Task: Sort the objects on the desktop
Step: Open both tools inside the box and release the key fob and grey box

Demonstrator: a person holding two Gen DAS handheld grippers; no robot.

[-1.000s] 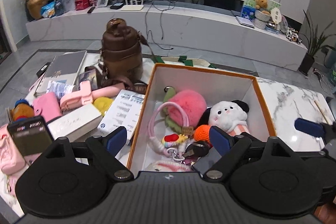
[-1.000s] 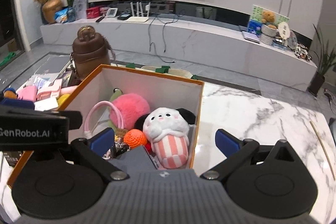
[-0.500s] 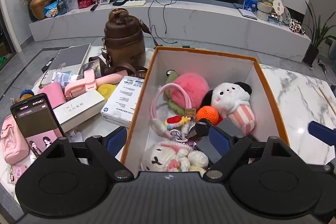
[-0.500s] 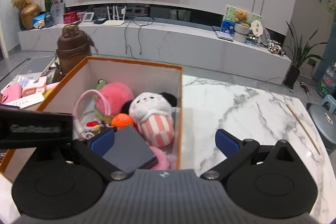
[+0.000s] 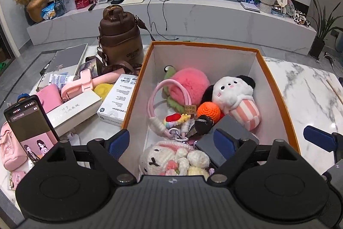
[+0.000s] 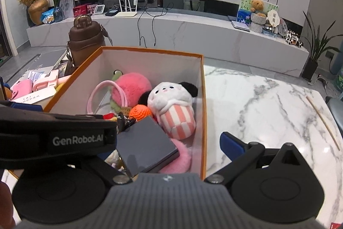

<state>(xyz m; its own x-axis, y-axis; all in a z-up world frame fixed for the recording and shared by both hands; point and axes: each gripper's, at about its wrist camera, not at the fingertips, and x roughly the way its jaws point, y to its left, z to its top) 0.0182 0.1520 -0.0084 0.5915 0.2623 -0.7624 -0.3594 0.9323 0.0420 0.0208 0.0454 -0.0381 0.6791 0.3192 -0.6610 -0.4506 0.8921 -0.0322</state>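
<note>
Orange-rimmed box (image 6: 202, 113) partly hidden behind the left gripper (image 6: 64, 138).

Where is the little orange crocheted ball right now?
The orange crocheted ball lies inside the orange-rimmed box, near its middle in both views, tucked between the pink fluffy plush and the panda plush, just behind the dark grey case.

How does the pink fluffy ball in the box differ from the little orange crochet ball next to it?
The pink fluffy ball is clearly larger than the orange crochet ball. The pink one has long, fuzzy fur; the orange one has a tight knitted surface. The pink one lies nearer the back wall of the box, the orange one toward the middle. Both are round, soft, and inside the box.
</note>
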